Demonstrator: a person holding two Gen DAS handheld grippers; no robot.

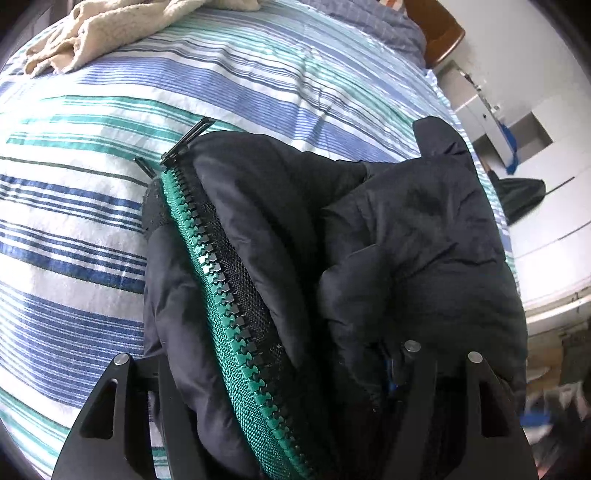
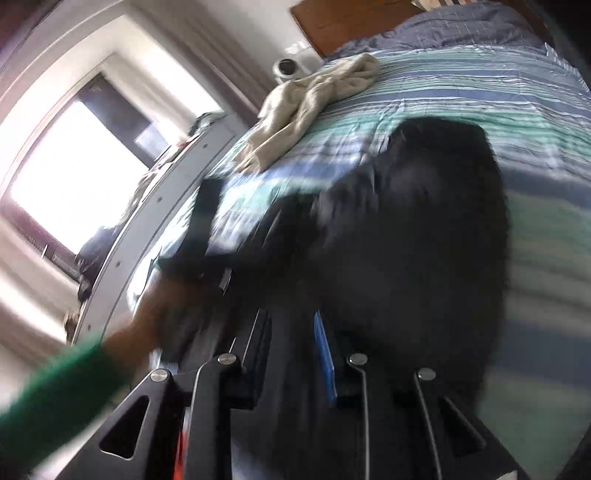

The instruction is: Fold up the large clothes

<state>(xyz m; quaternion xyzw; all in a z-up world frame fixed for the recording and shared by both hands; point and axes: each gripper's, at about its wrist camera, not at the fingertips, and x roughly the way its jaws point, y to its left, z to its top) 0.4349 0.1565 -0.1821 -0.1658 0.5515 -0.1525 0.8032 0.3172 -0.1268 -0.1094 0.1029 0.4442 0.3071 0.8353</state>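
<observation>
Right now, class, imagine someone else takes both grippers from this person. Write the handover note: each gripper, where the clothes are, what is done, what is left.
Left gripper: shut on the dark padded jacket, bunched between its fingers, green zipper facing the camera.
Right gripper: view is motion-blurred; dark fabric of the jacket fills the gap between the fingers, but the grip cannot be confirmed.
The jacket is over the striped bed cover. A cream garment lies crumpled further up the bed.
Done: jacket picked up; no neat fold visible.
Left: spread the jacket flat, fold it, then fold the cream garment.
</observation>
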